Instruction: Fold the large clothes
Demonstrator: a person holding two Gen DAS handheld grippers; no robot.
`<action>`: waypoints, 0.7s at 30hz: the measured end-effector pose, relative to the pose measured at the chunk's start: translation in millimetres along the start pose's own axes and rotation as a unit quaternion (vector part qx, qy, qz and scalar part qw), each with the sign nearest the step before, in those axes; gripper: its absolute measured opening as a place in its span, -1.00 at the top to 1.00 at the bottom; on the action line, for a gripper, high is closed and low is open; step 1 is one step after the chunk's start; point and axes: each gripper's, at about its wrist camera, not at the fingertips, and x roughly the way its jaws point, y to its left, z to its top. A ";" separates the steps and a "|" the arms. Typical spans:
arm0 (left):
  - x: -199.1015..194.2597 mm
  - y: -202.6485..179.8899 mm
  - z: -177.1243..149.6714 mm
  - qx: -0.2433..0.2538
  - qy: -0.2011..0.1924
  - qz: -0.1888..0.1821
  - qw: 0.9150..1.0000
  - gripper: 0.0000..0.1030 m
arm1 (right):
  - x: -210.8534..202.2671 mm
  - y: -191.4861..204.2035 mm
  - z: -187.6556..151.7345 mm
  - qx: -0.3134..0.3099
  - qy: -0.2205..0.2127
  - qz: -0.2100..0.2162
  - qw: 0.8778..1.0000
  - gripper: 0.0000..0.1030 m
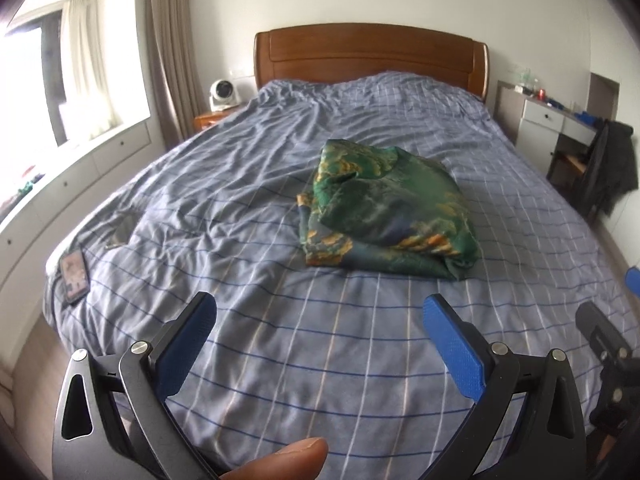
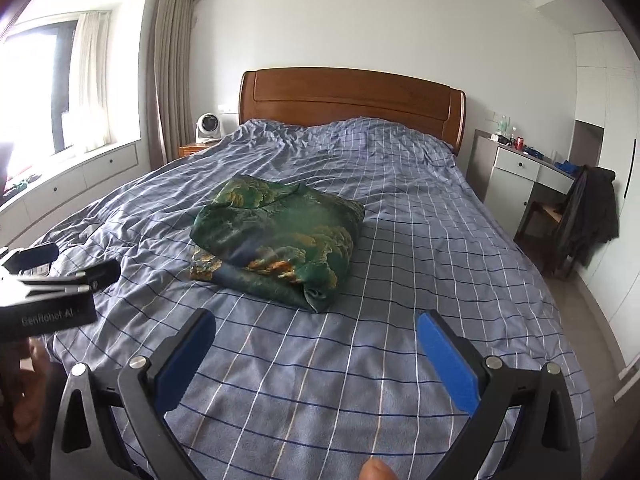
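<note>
A green garment with gold and blue print (image 1: pixel 384 208) (image 2: pixel 280 240) lies folded in a thick bundle in the middle of the bed (image 1: pixel 280 360) (image 2: pixel 420 240). My left gripper (image 1: pixel 318 306) hovers open over the near part of the blue checked cover, well short of the bundle, with nothing between its blue pads. My right gripper (image 2: pixel 316 322) is likewise open and empty, just in front of the bundle's near corner. The right gripper's body shows at the right edge of the left wrist view, and the left gripper's body at the left edge of the right wrist view.
A phone (image 1: pixel 74 274) lies near the bed's left edge. A wooden headboard (image 1: pixel 368 52) stands at the far end, with a white fan (image 1: pixel 222 94) on a nightstand to its left. A desk (image 2: pixel 520 176) and a chair draped with dark clothes (image 2: pixel 588 216) stand to the right.
</note>
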 end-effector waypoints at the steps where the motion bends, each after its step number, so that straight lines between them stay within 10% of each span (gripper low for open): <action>1: -0.4 0.9 0.1 0.001 -0.002 0.002 1.000 -0.99 | -0.2 0.6 1.2 -0.002 0.001 -0.003 1.000 -0.99; 21: 13.0 -20.5 -13.3 0.039 0.022 0.008 0.999 -0.99 | 9.7 1.0 -6.8 0.002 0.034 -0.041 0.999 -0.99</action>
